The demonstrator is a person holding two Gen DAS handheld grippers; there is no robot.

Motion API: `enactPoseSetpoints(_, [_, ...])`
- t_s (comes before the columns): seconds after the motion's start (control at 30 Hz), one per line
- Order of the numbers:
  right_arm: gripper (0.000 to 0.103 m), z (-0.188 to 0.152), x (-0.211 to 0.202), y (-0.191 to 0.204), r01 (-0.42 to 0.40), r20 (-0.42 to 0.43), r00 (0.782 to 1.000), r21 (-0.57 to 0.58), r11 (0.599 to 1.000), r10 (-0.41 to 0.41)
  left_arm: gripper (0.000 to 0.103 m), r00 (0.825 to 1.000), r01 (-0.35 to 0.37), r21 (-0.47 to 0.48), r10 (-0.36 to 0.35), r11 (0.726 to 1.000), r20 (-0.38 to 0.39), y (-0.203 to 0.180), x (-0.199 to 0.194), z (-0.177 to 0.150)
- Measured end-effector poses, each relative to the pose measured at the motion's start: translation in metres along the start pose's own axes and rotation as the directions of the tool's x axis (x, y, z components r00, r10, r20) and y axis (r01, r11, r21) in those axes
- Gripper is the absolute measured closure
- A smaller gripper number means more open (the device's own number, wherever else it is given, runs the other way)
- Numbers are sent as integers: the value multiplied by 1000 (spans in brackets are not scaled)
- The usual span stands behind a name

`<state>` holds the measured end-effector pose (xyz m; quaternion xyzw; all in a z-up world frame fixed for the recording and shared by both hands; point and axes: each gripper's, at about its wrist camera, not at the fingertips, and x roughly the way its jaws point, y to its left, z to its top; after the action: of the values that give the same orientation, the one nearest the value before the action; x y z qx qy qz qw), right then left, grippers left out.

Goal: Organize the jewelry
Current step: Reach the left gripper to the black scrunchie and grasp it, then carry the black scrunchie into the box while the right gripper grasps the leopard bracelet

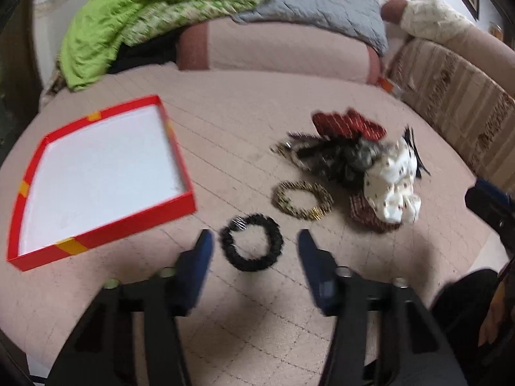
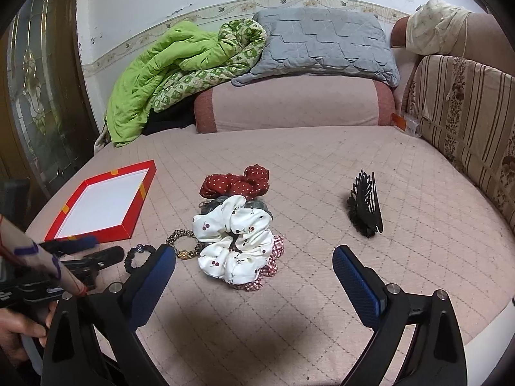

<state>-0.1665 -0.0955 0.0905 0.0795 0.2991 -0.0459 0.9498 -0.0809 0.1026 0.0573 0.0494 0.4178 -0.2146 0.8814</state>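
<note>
Bed quilt is soft: left tool [image 1: 254, 241], jaws apart astride black hair tie [image 1: 251, 242], may snag fabric; right tool [image 2: 254, 263] idle, jaws apart.

The room is softly lit, not very bright. The left wrist picture is smeared with blur, mostly on the pile of cloth hair ties [image 1: 363, 167]. The right wrist picture is sharp. Both bend round at their dark corners. A big soft shadow lies on the pink quilted bed cover [image 2: 244, 328].
</note>
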Motion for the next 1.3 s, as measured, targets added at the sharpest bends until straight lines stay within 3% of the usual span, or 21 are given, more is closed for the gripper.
enactPoseSetpoints(0.1, [3,-1,1,3,-4,-2,1000,-8,1000,4,55,1000,16,47,-16,999,-13,-8,8,0])
enactPoseSetpoints(0.2, [3,0,2,4,-9,-3,1000,-12,1000,9,74,998,38,94,-33,995,-58,-17,25,0])
enactPoseSetpoints(0.33, [3,-1,3,5,-15,-2,1000,-17,1000,15,84,992,42,135,-25,990,-120,-23,49,-1])
enactPoseSetpoints(0.47, [3,-1,4,6,-20,-2,1000,-16,1000,20,95,994,33,129,-19,991,-110,-18,54,0])
enactPoseSetpoints(0.67, [3,-1,4,14,-44,4,999,-46,998,45,96,997,75,51,-74,996,-21,-3,34,7])
enactPoseSetpoints(0.7, [5,-1,3,19,-53,12,998,-68,996,54,96,997,79,38,-78,996,-2,0,29,9])
enactPoseSetpoints(0.8, [25,-4,3,42,-132,8,991,-166,977,135,96,995,74,8,-74,997,71,9,12,13])
enactPoseSetpoints(0.87, [49,-3,11,55,-193,-40,981,-209,959,189,96,992,58,5,-58,998,113,13,2,16])
enactPoseSetpoints(0.93, [53,-1,24,64,-247,-95,968,-211,946,232,96,987,41,1,-41,999,153,18,-8,18])
enactPoseSetpoints(1.1, [54,10,77,87,-398,-285,895,-164,903,343,96,981,14,-35,-7,999,194,37,-19,20])
enactPoseSetpoints(1.17, [55,12,98,94,-390,-319,891,-168,905,324,96,980,5,-46,4,999,198,45,-22,18])
enactPoseSetpoints(1.23, [64,15,119,101,-396,-362,876,-163,904,319,96,980,-4,-50,14,999,200,51,-23,16])
enactPoseSetpoints(1.3, [71,17,135,106,-376,-390,875,-177,910,286,96,979,-12,-58,23,998,202,57,-24,15])
